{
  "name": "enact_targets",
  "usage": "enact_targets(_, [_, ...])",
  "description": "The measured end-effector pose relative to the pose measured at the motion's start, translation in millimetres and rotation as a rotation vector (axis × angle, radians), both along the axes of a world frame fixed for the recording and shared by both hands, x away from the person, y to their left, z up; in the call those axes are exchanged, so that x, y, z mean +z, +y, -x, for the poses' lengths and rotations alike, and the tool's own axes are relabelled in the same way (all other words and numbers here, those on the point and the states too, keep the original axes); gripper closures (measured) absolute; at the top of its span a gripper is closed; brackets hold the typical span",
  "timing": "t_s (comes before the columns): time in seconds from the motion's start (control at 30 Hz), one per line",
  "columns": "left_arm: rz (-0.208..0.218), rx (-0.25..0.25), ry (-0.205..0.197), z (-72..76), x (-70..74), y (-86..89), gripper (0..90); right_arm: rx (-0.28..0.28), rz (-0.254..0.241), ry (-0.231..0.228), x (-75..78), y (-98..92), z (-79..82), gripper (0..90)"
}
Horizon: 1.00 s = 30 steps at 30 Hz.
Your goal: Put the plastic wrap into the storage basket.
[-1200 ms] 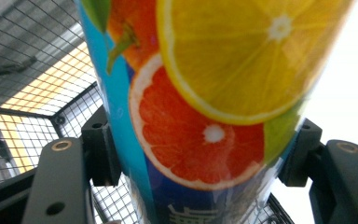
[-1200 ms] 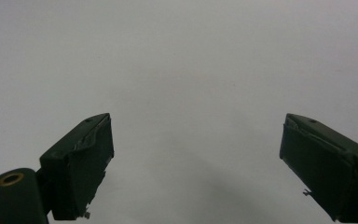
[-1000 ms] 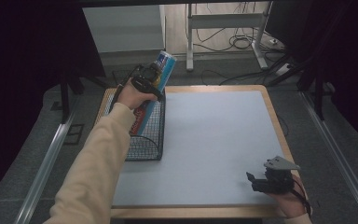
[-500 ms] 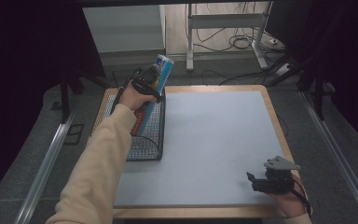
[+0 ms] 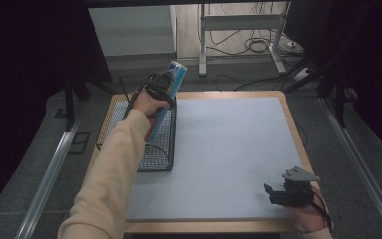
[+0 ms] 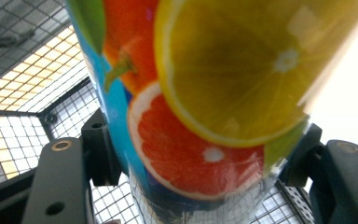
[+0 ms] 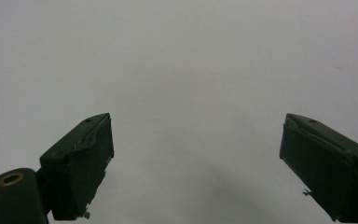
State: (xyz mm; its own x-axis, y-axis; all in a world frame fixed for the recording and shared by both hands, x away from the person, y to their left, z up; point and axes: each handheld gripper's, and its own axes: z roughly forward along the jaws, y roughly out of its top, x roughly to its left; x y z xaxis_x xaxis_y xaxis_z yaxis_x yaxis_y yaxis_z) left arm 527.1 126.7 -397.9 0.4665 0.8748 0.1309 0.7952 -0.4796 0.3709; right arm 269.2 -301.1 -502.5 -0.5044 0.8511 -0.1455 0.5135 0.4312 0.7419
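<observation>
The left tongs (image 5: 163, 85) are clamped around a tall drink can (image 5: 165, 98) printed with citrus slices, holding it tilted over the black wire basket (image 5: 156, 149) at the counter's (image 5: 229, 149) left edge, its lower end inside the basket. The right tongs (image 5: 273, 195) rest released, jaws wide apart, near the counter's front right corner.
</observation>
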Motion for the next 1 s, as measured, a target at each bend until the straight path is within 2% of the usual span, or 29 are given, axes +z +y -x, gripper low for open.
enact_targets(0.17, [-0.002, 0.014, 0.006, -9.1, -5.9, 3.3, 31.9, 0.0, 0.005, 0.002, -1.0, -0.3, -0.2, 9.9])
enact_targets(0.33, [-0.027, 0.015, 0.014, -14.1, -10.7, 3.5, 31.9, -0.002, 0.009, 0.005, -1.2, -0.3, -0.2, 9.9])
enact_targets(0.7, [-0.017, 0.049, 0.036, -25.7, -23.4, 6.2, 31.9, -0.004, 0.012, 0.009, -2.3, -0.3, 0.9, 9.9])
enact_targets(0.9, [-0.044, 0.059, 0.042, -30.9, -33.1, 4.9, 31.8, 0.001, 0.013, 0.012, -2.8, 0.0, 1.3, 9.9])
enact_targets(1.0, [-0.042, 0.059, 0.044, -31.3, -33.4, 5.9, 31.8, -0.003, 0.01, 0.011, -2.5, -0.8, 1.5, 9.8])
